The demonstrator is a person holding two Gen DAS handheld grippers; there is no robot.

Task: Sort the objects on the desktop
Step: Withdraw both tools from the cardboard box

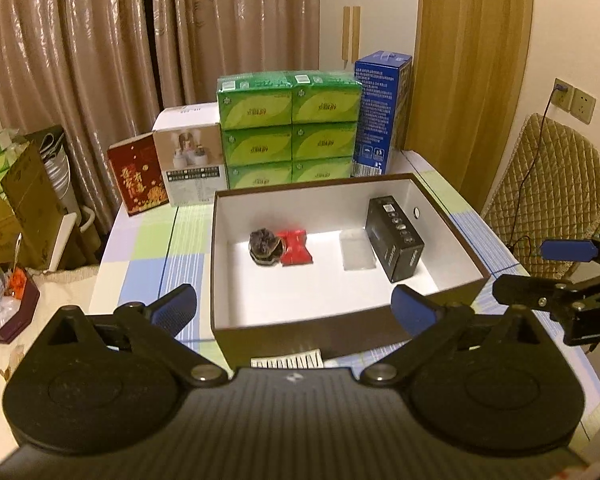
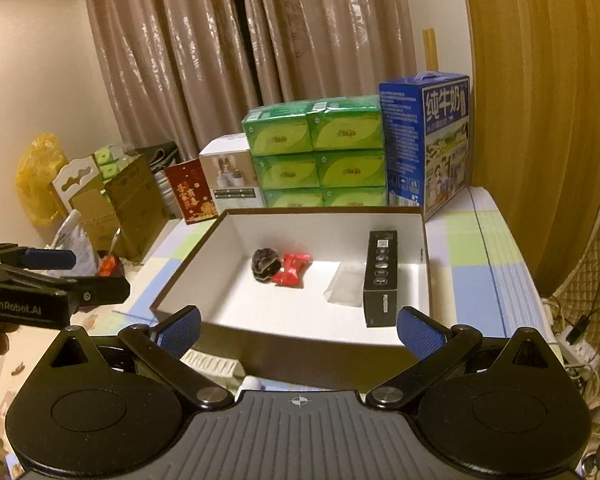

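Observation:
An open box (image 1: 340,336), brown outside and white inside, stands on the checked tablecloth. Inside lie a dark round lump (image 1: 265,245), a red packet (image 1: 296,248) touching it, a clear plastic piece (image 1: 357,254) and a slim black box (image 1: 396,240) by the right wall. The same black box (image 2: 380,276) and red packet (image 2: 292,270) show in the right wrist view. My left gripper (image 1: 296,308) hovers open before the box's near wall, nothing between its fingers. My right gripper (image 2: 299,330) is open too and empty. It also shows at the right edge (image 1: 520,270) of the left wrist view.
A white ribbed strip (image 1: 287,360) lies in front of the box. Along the table's back stand green tissue packs (image 1: 288,132), a blue milk carton (image 2: 428,144), a white box (image 1: 188,160) and a red box (image 1: 138,178). Cardboard boxes (image 1: 20,200) sit left, a quilted chair (image 1: 548,184) right.

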